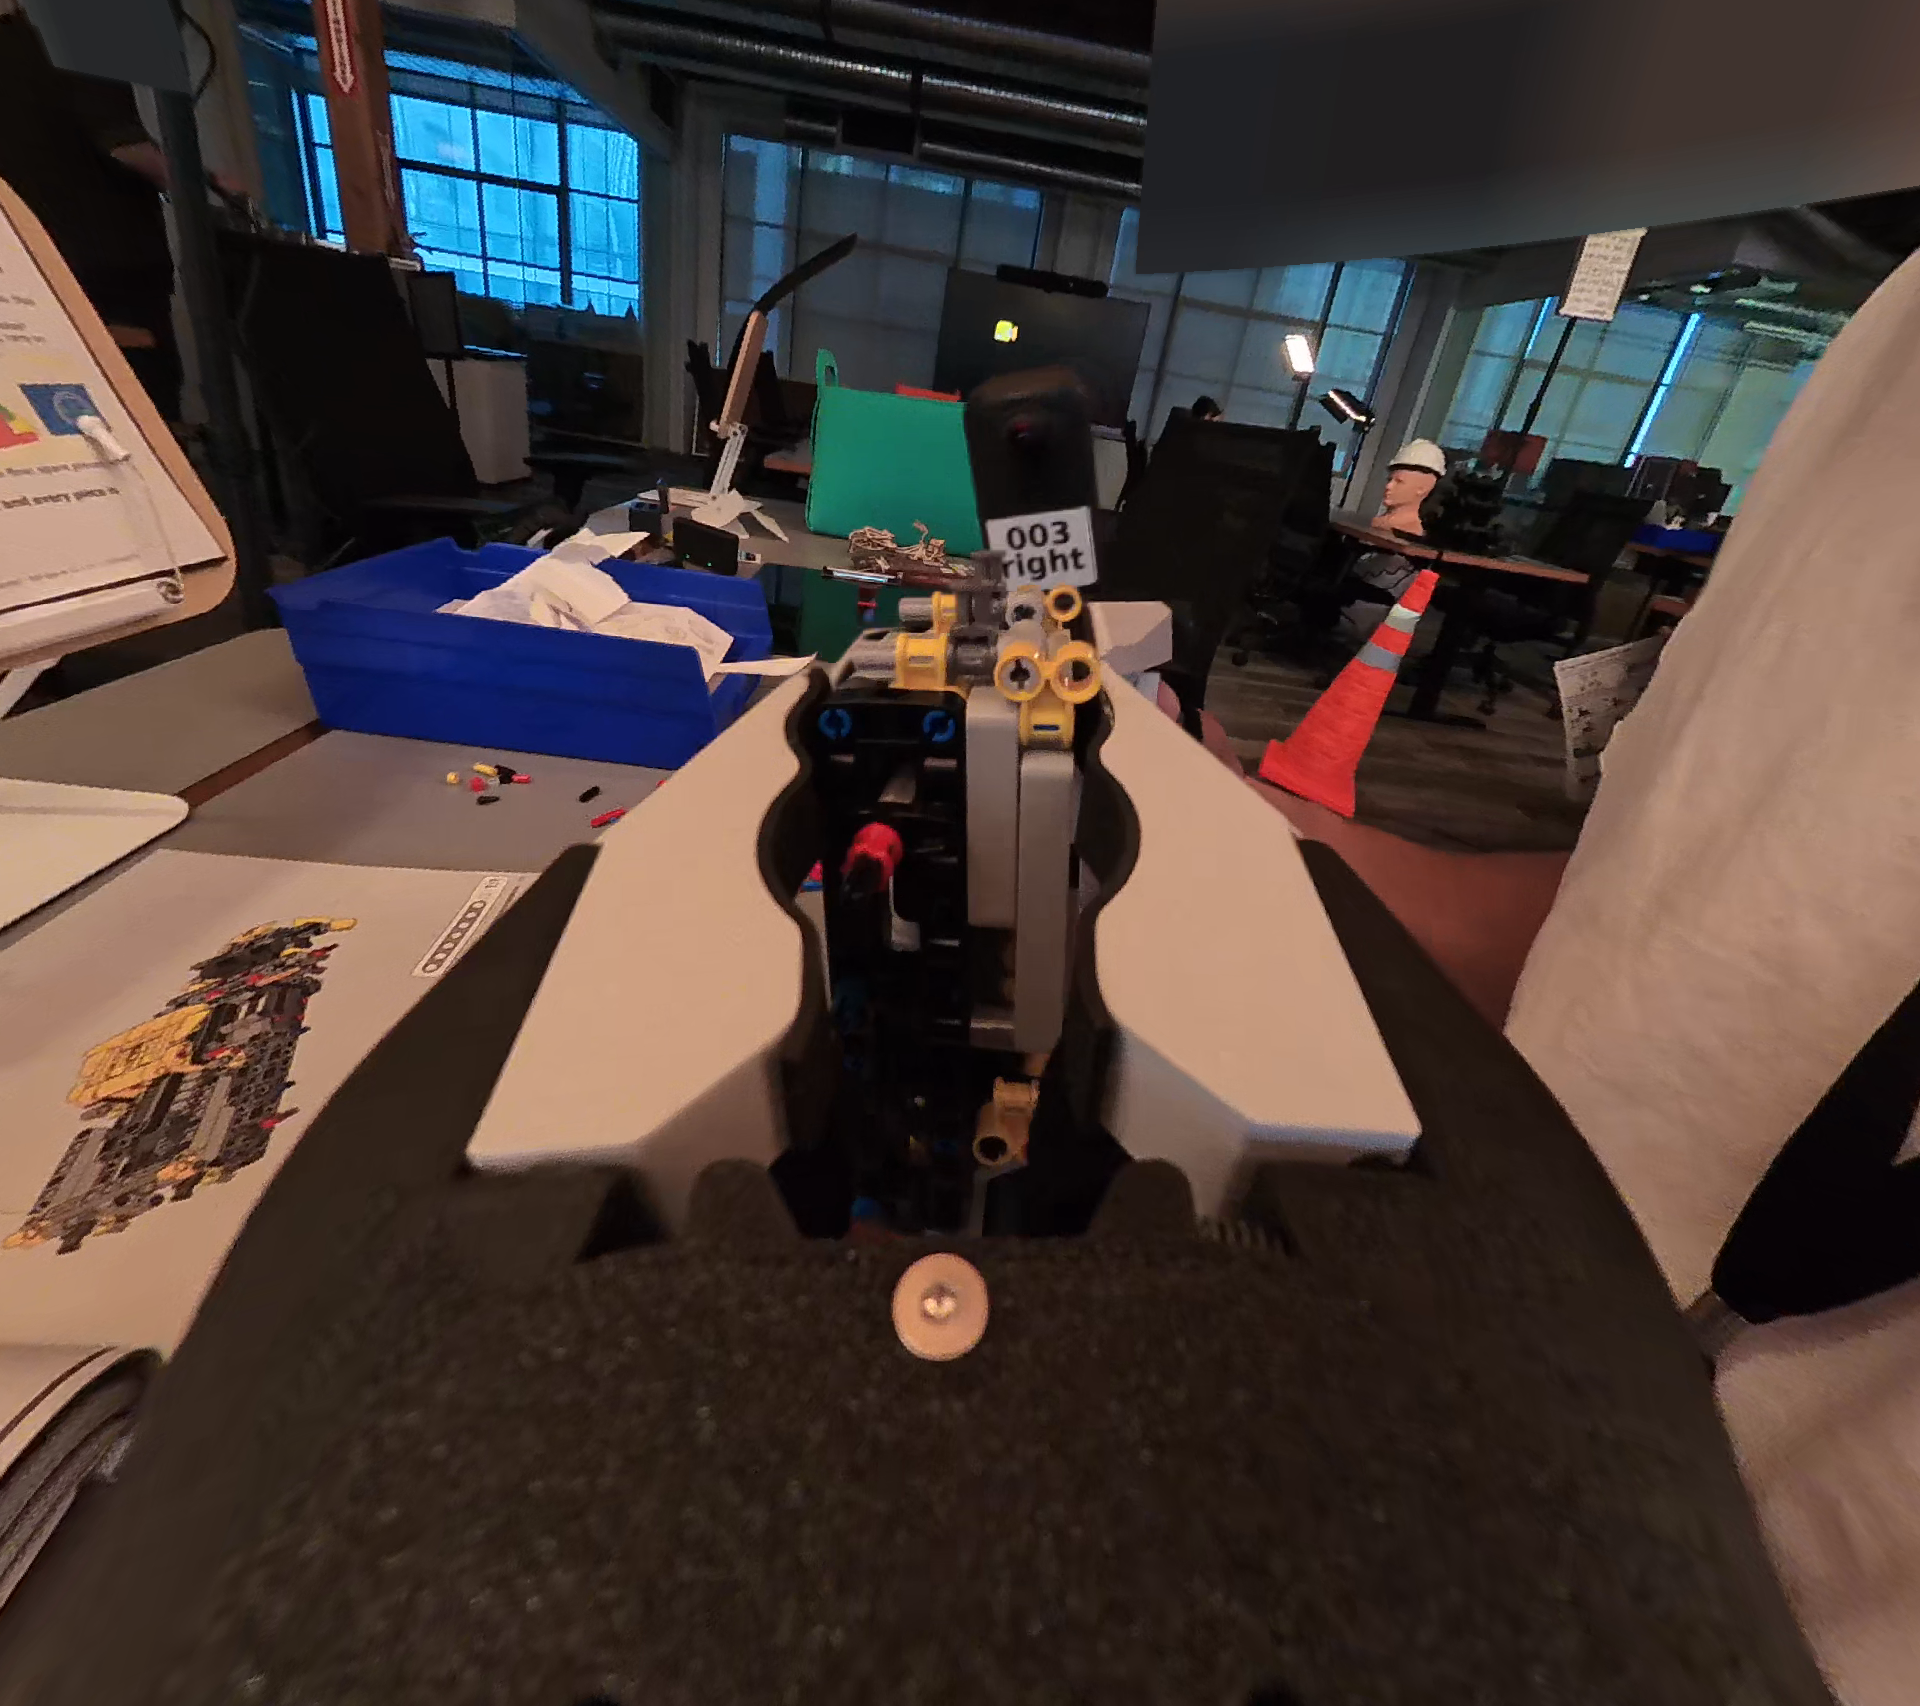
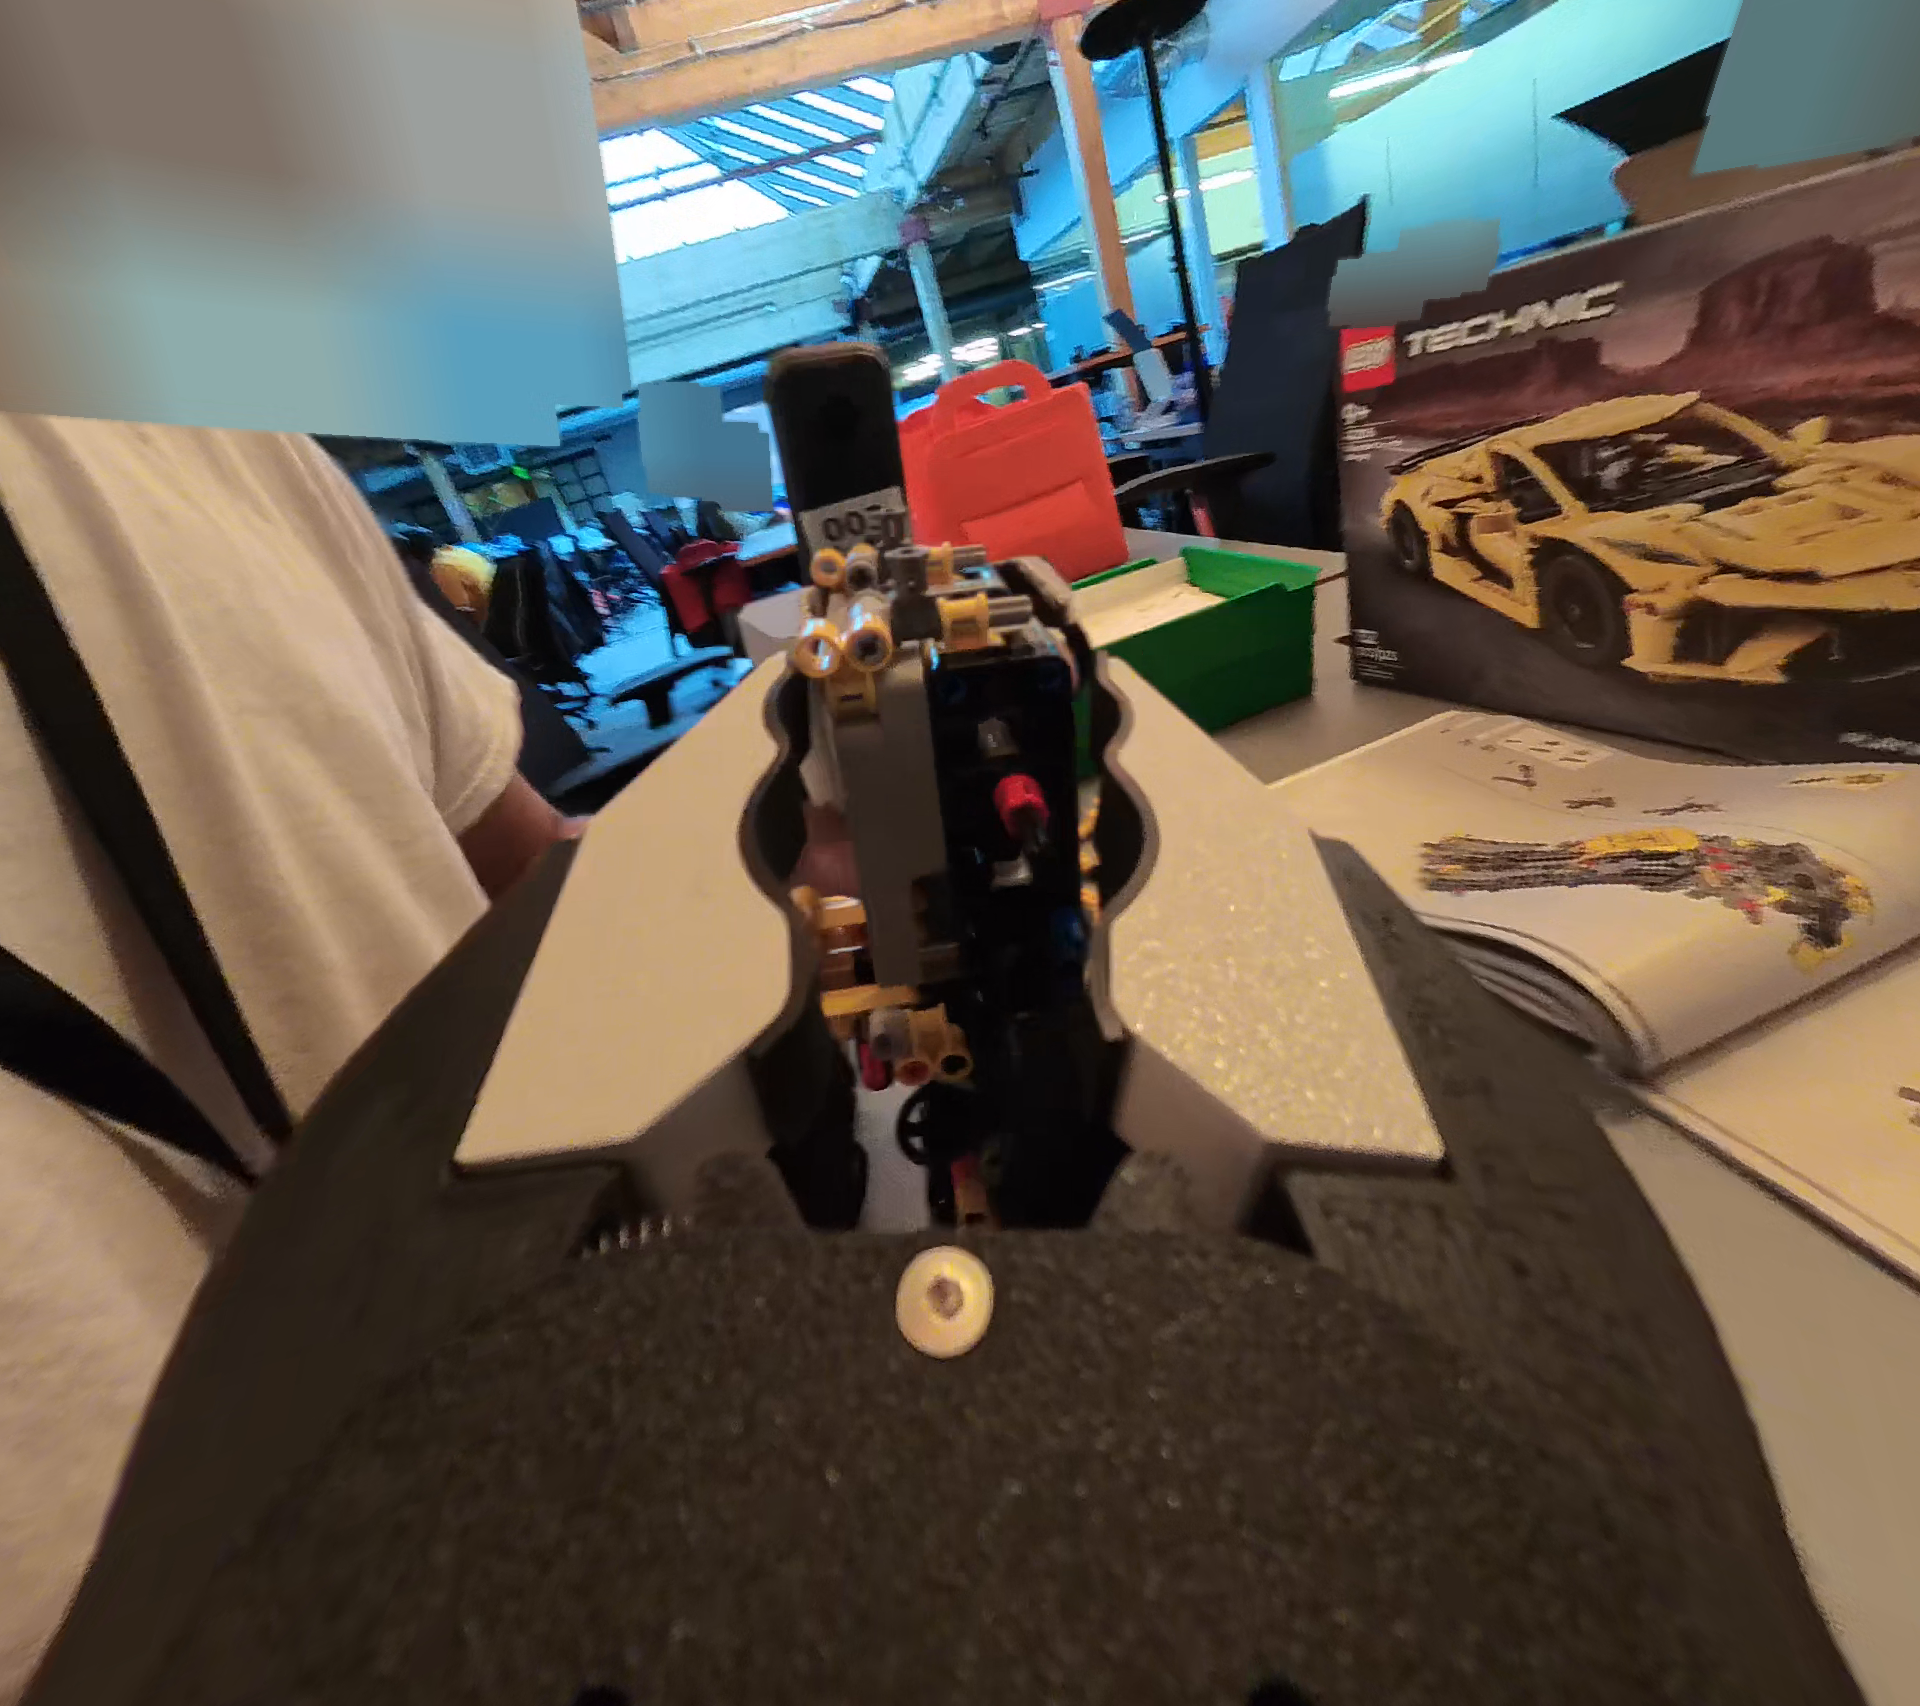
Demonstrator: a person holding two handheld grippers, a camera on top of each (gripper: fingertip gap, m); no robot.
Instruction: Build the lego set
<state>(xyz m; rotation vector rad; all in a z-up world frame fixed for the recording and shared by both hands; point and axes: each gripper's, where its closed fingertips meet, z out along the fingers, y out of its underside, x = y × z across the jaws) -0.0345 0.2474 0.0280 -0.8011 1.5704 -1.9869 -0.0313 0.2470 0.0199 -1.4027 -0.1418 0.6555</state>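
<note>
Printed set box point(image 2: 1631, 513), labelled hand-held gripper point(image 1: 1039, 550)

Dim left view, daylight blue through far windows point(image 1: 488, 202) — right view brighter; fisheye-bent edges, soft foreground blur.

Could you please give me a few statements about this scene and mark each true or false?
1. Both hand-held grippers, left and right, clamp the same lego assembly. True.
2. The blue bin is empty. False: crumpled white paper lies in it.
3. The instruction booklet lies open on the table. True.
4. The set's box pictures a red car. False: it pictures a yellow car.
5. The green bin sits on the floor. False: it stands on the table beside the box.
</note>
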